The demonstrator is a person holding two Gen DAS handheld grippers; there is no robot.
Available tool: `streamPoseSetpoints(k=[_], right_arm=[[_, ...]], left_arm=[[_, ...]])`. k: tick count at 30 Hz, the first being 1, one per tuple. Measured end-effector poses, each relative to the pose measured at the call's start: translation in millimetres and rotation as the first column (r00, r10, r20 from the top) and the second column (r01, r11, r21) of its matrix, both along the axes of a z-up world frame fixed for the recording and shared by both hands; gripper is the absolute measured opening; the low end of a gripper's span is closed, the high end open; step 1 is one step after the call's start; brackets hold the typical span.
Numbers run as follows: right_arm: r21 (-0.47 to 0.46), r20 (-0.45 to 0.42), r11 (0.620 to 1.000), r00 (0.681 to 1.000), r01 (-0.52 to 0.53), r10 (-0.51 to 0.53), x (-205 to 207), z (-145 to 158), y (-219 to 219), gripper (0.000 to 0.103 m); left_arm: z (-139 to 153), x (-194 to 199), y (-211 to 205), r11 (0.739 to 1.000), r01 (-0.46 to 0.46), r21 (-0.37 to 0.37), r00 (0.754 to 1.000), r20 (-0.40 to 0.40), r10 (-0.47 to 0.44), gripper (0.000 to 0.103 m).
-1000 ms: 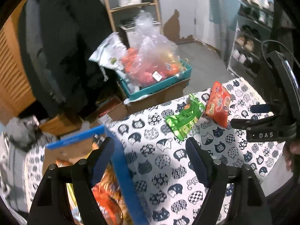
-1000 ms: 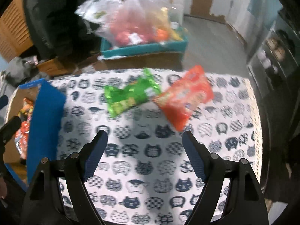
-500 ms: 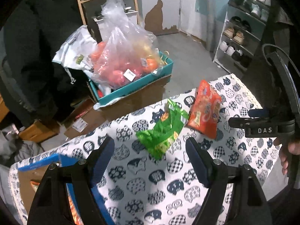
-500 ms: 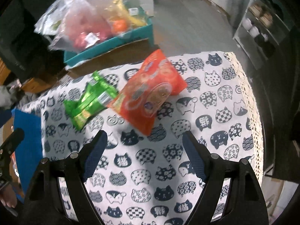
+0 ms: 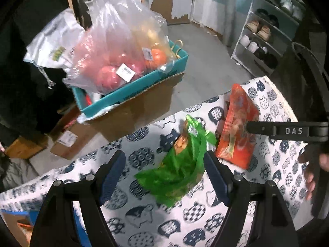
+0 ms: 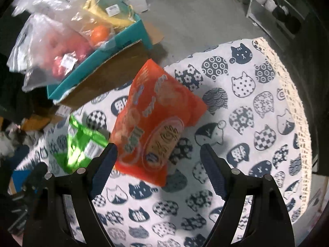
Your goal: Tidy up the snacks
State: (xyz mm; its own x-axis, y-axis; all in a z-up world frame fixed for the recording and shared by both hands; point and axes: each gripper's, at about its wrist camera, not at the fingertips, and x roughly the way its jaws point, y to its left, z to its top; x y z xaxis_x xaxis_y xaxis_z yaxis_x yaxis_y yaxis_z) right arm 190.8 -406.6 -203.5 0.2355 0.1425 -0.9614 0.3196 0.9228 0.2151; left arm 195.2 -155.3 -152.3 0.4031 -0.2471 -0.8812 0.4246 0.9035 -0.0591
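Observation:
A green snack bag [image 5: 181,164] and an orange snack bag [image 5: 236,131] lie side by side on a cat-print tablecloth [image 5: 144,226]. My left gripper [image 5: 164,170] is open and points down at the green bag, which lies between and just beyond its blue pads [image 5: 112,173], untouched. In the right wrist view the orange bag [image 6: 156,123] fills the middle, with the green bag [image 6: 82,144] to its left. My right gripper [image 6: 158,158] is open; the orange bag's near end sits between its fingers, pads apart from it. Its black body [image 5: 287,130] crosses the left wrist view.
Beyond the table's far edge a teal-rimmed cardboard box [image 5: 133,90] holds clear bags of fruit. A shoe rack [image 5: 267,41] stands at the back right. A blue-edged box [image 5: 12,216] sits at the lower left. A lace hem [image 6: 298,123] marks the table's right edge.
Both grippers have come down closer to the table. The left swung from the blue-edged box over to the green bag; the right rolled and closed in over the orange bag. Both jaws stayed wide.

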Motion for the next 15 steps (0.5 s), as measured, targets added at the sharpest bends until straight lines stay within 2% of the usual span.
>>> streamPoseSetpoints(k=[4,8,15], right_arm=[[0.036,0.002,0.999,0.999,0.038,-0.039,9.5,-10.9,-0.9,0.081],[0.06,-0.007,0.996,0.998,0.06,-0.06,17.4,-19.0,2.0,0.081],[-0.012,-0.04,1.0,0.999,-0.006,0.006,32.3,-34.5,22.2,0.081]], left_arm=[[-8.9,10.4,-6.6,1.0,0.02,-0.02,1.0,-0.016,-0.021,0.08],[-15.4,17.7,-11.7,0.999,0.034,-0.005,0.999,-0.022,-0.034,0.08],[-23.3,18.4,-6.6,0.998,0.025,-0.057,0.998,-0.061,-0.028,0.08]])
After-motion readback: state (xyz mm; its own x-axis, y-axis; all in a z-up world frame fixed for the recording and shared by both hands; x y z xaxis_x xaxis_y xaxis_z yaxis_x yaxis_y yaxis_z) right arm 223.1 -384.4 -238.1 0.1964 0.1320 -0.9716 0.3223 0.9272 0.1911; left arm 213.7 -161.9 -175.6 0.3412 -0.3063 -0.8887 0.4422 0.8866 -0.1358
